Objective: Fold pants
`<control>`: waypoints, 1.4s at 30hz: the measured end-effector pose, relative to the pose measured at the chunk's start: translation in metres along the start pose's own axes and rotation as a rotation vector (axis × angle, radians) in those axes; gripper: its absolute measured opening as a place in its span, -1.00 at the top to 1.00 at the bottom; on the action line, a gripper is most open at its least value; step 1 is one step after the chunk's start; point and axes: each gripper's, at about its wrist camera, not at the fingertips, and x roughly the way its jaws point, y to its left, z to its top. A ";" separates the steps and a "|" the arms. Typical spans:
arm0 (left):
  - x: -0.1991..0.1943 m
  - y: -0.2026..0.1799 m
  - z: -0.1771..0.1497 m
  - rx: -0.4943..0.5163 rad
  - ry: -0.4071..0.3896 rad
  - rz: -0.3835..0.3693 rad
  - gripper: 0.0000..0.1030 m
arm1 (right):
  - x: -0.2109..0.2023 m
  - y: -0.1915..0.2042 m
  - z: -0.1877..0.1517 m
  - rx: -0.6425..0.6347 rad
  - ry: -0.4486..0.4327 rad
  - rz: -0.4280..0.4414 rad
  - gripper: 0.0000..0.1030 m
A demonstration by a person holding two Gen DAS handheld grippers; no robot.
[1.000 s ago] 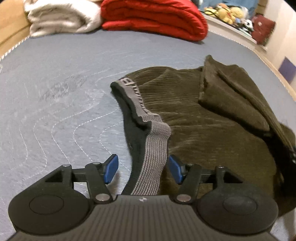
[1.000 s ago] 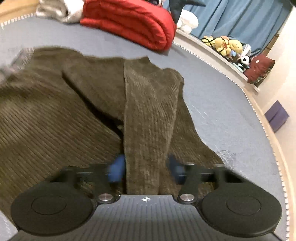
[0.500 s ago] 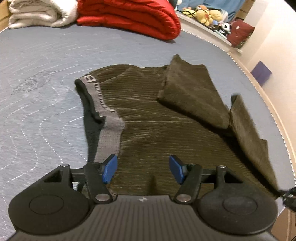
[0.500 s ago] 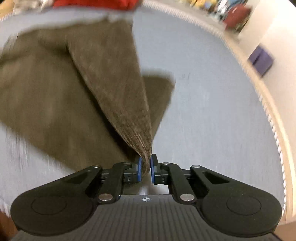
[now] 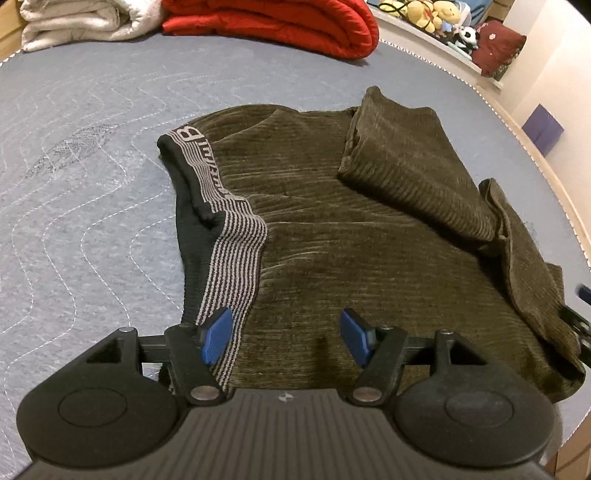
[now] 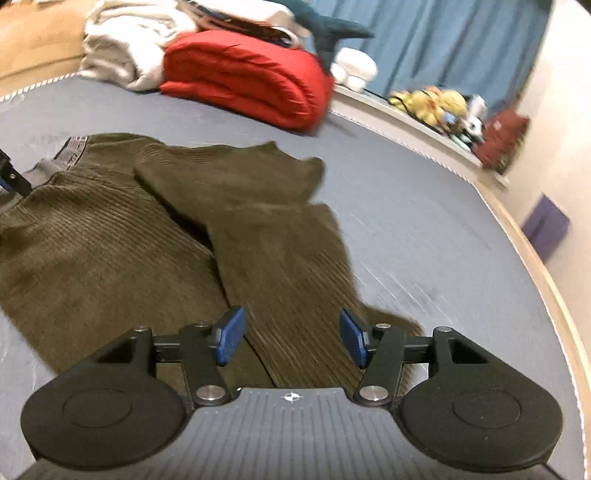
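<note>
Dark olive ribbed pants [image 5: 351, 254] lie on the blue-grey quilted bed, with a grey-and-black striped waistband [image 5: 229, 251] on the left. One leg [image 5: 410, 162] is folded back over the body. My left gripper [image 5: 286, 338] is open, just above the near edge of the pants by the waistband. In the right wrist view the pants [image 6: 103, 236] spread left and a leg [image 6: 280, 251] runs toward me. My right gripper [image 6: 291, 338] is open over that leg's end, holding nothing.
A folded red blanket [image 5: 280, 22] and a white blanket [image 5: 77, 18] lie at the far side of the bed [image 5: 74, 147]. Plush toys [image 6: 432, 101] sit on a ledge by a blue curtain. The bed's right edge [image 6: 535, 258] and a purple box [image 6: 545, 225] are to the right.
My right gripper was shut on a pant leg and lifting it; it has let go and opened, and the leg now lies flat. My left gripper stays open and shifted slightly.
</note>
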 end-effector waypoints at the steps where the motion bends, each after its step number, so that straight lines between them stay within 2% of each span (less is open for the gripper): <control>1: 0.000 0.000 0.000 0.000 0.000 -0.001 -0.36 | 0.013 0.006 0.007 -0.012 0.003 0.003 -0.14; 6: -0.003 0.004 0.005 -0.017 -0.009 0.005 -0.36 | 0.060 0.045 0.036 -0.027 -0.013 -0.024 -0.14; 10: -0.004 0.009 0.010 -0.025 -0.016 0.019 -0.36 | 0.098 0.058 0.050 -0.061 0.037 -0.008 -0.09; 12: -0.004 0.011 0.011 -0.028 -0.013 0.019 -0.36 | 0.108 0.061 0.049 -0.092 0.060 -0.009 0.15; 13: -0.004 0.012 0.012 -0.028 -0.011 0.018 -0.36 | 0.113 0.060 0.048 -0.097 0.078 -0.016 0.52; 14: -0.004 0.012 0.012 -0.028 -0.010 0.018 -0.36 | 0.114 0.054 0.048 -0.085 0.089 -0.019 0.71; 16: -0.004 0.011 0.013 -0.032 -0.011 0.013 -0.36 | 0.105 0.036 0.053 -0.005 0.067 0.008 0.82; 19: -0.003 0.008 0.012 -0.034 -0.015 0.001 -0.36 | 0.069 -0.011 0.058 0.132 -0.023 -0.037 0.84; 22: 0.000 0.005 0.011 -0.024 -0.012 -0.008 -0.36 | 0.010 -0.089 0.047 0.364 -0.168 -0.095 0.85; 25: -0.001 0.006 0.009 -0.017 -0.011 -0.010 -0.36 | -0.054 -0.177 -0.001 0.613 -0.324 -0.221 0.85; 28: -0.001 0.010 0.010 -0.026 -0.007 -0.019 -0.36 | -0.090 -0.246 -0.075 0.857 -0.365 -0.418 0.85; 29: -0.002 0.011 0.009 -0.024 -0.007 -0.018 -0.36 | -0.096 -0.268 -0.107 0.952 -0.336 -0.514 0.85; 31: -0.002 0.011 0.008 -0.017 -0.006 -0.013 -0.36 | -0.096 -0.301 -0.165 1.124 -0.219 -0.665 0.85; 33: 0.000 0.011 0.007 -0.015 0.000 -0.012 -0.38 | -0.087 -0.323 -0.227 1.313 -0.062 -0.747 0.85; 34: 0.001 0.011 0.005 -0.013 0.005 -0.012 -0.40 | -0.080 -0.330 -0.253 1.395 0.015 -0.731 0.85; 36: 0.004 0.012 0.003 -0.007 0.017 -0.008 -0.41 | -0.072 -0.336 -0.295 1.527 0.099 -0.708 0.85; 38: 0.007 0.013 0.000 -0.002 0.026 -0.008 -0.41 | -0.074 -0.341 -0.308 1.580 0.070 -0.682 0.85; 42: 0.005 0.015 -0.004 0.021 0.022 -0.019 -0.41 | -0.073 -0.345 -0.291 1.486 0.031 -0.679 0.85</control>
